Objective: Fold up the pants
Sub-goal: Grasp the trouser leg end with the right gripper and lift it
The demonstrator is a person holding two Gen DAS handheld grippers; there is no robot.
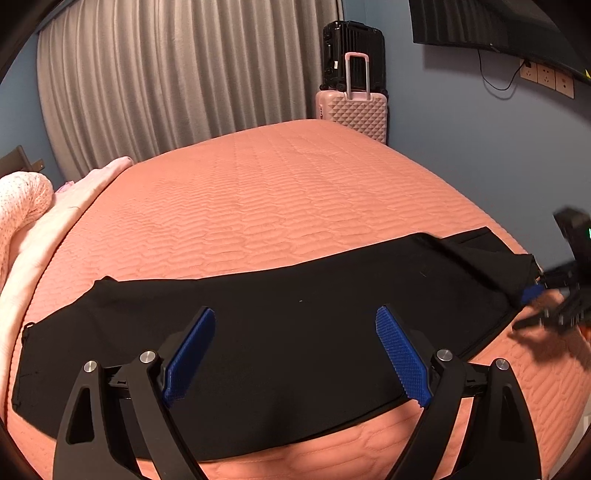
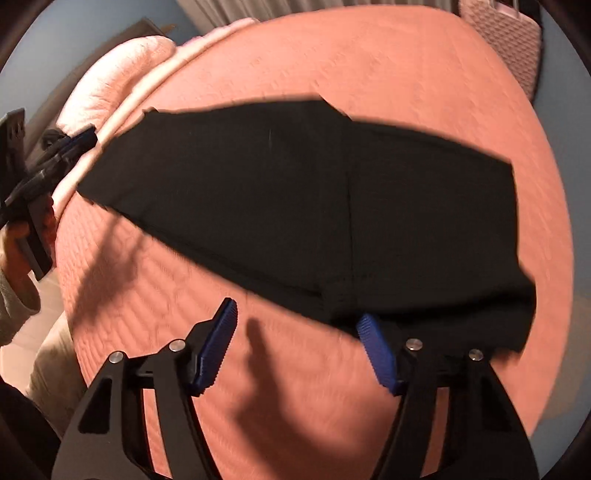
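Black pants (image 1: 295,280) lie flat in a long strip across the coral quilted bed (image 1: 277,184). My left gripper (image 1: 295,314) hovers over their middle, jaws wide and open, nothing between the blue pads (image 1: 402,354). In the right wrist view the pants (image 2: 295,184) spread from upper left to lower right. My right gripper (image 2: 297,312) is open at their near corner, its right fingertip (image 2: 369,328) at the cloth's edge and bare quilt between the pads. The right gripper (image 1: 543,295) shows blurred at the pants' right end. The left gripper (image 2: 70,147) shows at the far left, in a hand.
A pink suitcase (image 1: 354,110) and a black suitcase (image 1: 351,48) stand beyond the far corner of the bed by grey curtains (image 1: 166,81). Pale pink bedding (image 1: 22,199) is heaped at the left. A dark screen (image 1: 491,26) and wall sockets (image 1: 546,77) are on the blue wall.
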